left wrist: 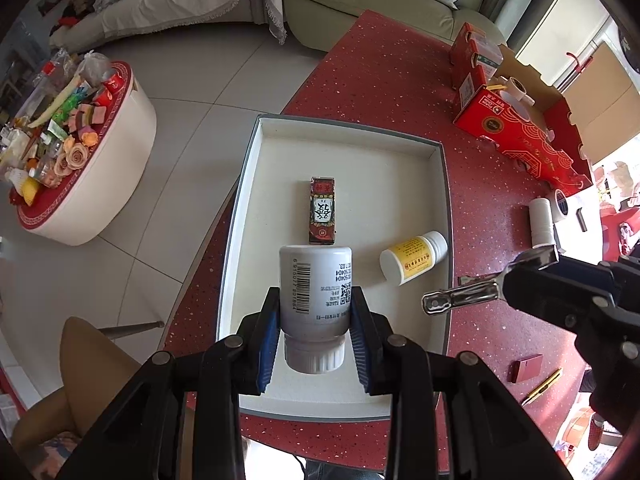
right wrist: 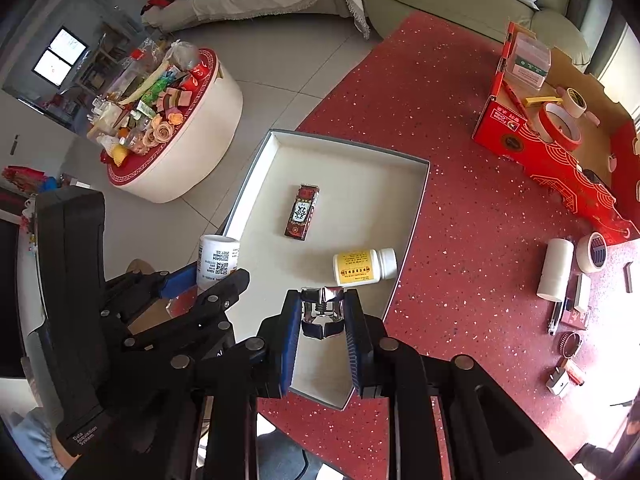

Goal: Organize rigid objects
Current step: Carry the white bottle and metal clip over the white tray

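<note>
Red table (left wrist: 392,92); white tray (left wrist: 434,152); left claw (left wrist: 314,334) grips bottle (left wrist: 316,284).

Glossy metal clip (right wrist: 322,312), matt white plastic bottle (left wrist: 316,288), speckled red tabletop (left wrist: 380,80)

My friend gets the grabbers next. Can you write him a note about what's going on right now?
Left gripper: shut on the white bottle, held over the white tray.
Right gripper: shut on a shiny metal clip, over the tray's near right edge.
Done: the small red box and the yellow-label bottle already lie in the tray.
Left: set down the bottle and clip. Still out on the red table: white roll, tape roll and small bits at the right edge.
</note>
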`<action>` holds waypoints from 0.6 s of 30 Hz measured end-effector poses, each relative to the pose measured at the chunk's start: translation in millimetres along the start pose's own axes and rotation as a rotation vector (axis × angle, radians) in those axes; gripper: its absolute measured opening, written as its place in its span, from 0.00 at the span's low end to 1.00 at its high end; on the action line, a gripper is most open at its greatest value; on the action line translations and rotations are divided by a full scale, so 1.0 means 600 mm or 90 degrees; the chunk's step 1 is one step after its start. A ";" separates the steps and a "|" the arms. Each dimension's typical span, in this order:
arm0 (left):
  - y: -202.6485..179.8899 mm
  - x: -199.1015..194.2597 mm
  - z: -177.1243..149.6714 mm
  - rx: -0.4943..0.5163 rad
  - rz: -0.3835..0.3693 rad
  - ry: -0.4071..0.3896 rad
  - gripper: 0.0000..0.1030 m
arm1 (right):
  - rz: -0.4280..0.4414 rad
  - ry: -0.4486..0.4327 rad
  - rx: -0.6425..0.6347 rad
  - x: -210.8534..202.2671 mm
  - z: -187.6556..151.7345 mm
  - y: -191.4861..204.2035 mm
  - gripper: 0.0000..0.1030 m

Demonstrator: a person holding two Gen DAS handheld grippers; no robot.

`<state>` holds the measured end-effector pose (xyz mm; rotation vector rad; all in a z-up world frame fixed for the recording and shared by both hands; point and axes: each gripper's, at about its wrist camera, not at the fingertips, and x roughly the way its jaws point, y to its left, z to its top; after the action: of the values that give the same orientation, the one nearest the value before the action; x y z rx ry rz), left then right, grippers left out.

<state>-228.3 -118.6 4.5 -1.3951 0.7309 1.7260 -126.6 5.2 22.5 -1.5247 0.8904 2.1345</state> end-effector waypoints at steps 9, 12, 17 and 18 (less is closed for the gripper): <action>-0.003 0.014 0.012 0.003 -0.001 0.005 0.34 | -0.006 0.007 0.010 0.012 0.015 -0.014 0.22; -0.005 0.024 0.019 0.007 0.003 0.006 0.34 | -0.007 0.012 0.015 0.023 0.027 -0.022 0.22; -0.005 0.046 0.039 0.013 0.012 0.008 0.34 | -0.005 0.019 0.019 0.048 0.058 -0.029 0.22; -0.005 0.050 0.043 0.014 0.013 0.009 0.34 | -0.004 0.020 0.020 0.053 0.065 -0.031 0.22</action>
<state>-241.8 -89.3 -18.7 -1.3911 0.7723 1.7213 -153.7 43.2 -4.0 -1.5478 0.9239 2.0884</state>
